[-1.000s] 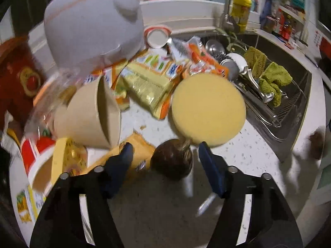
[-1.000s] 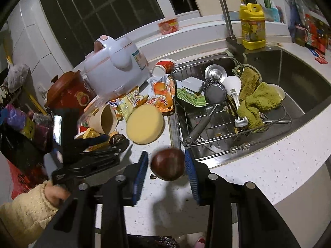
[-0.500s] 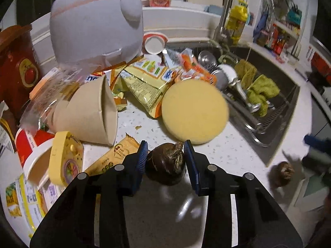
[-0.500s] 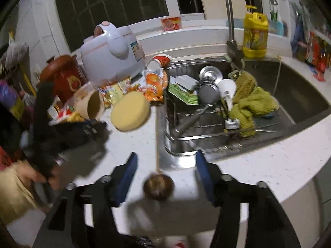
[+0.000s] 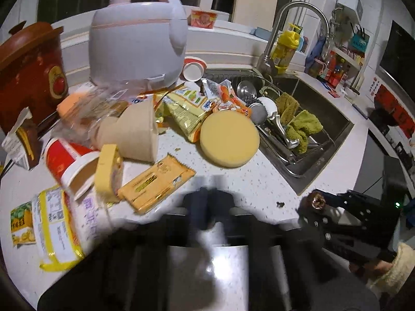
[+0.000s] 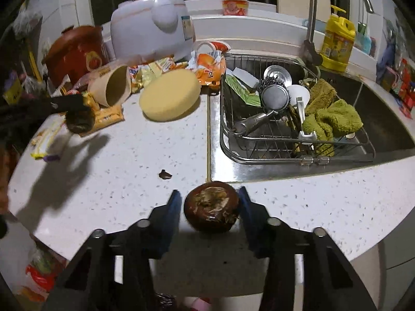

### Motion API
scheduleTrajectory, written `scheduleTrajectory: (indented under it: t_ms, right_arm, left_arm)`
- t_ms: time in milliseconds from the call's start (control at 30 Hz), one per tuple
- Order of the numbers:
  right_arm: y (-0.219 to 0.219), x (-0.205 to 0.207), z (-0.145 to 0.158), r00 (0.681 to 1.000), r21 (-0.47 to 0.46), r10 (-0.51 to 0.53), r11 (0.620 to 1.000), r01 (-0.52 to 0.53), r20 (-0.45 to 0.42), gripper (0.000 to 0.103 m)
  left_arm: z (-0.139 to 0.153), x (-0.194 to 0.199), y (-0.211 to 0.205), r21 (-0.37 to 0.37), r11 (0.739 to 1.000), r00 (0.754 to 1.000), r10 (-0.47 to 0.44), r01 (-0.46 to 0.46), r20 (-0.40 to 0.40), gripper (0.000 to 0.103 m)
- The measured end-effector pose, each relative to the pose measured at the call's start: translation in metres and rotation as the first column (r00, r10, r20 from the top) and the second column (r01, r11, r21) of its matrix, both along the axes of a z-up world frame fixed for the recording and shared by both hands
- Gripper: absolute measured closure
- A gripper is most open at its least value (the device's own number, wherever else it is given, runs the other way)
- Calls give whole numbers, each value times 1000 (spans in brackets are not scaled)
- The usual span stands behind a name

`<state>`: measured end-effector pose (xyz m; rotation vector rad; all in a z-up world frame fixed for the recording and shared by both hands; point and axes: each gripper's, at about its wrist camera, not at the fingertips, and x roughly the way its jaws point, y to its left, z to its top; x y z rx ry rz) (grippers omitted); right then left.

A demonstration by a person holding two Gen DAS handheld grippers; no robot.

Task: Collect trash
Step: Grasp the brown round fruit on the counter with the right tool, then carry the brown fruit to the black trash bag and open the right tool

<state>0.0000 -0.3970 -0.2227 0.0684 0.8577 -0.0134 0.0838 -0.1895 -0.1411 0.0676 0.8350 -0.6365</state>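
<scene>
Right tongs (image 6: 208, 207) apart, just been closing — rotten brown fruit (image 6: 211, 210) sits between the pads at 12 o'clock on the surface (image 6: 129, 168) front edge, roundish, no long axis. Left tongs (image 5: 207, 204) blurred, together.

Harsh overhead light, dark fisheye corners – hard shadows on the countertop (image 6: 129, 155), left view's foreground motion-blurred.
</scene>
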Motion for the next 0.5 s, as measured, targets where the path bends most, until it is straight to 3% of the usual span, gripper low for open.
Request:
scheduleTrajectory:
  t_ms: [333,400,467,500]
  right_arm:
    - [-1,-2,6,999,80,-39,996,38,12,64]
    - [0,-3,10,999,90,-46,995,43,22,64]
    - [1,-4,15,998,101,-46,994,42,31,64]
    - [2,-5,17,998,106,-46,993,41,38,64]
  left_arm:
    - [-23,0,27,-19,999,998,39,-40,-49,103]
    - [-23,-3,29,-4,999,999,40,-40,-27,86]
    - [-21,-8,34,14,998,998,55,-55,8,50]
    - [-20,-11,38,11,999,998,53,-53,24,46]
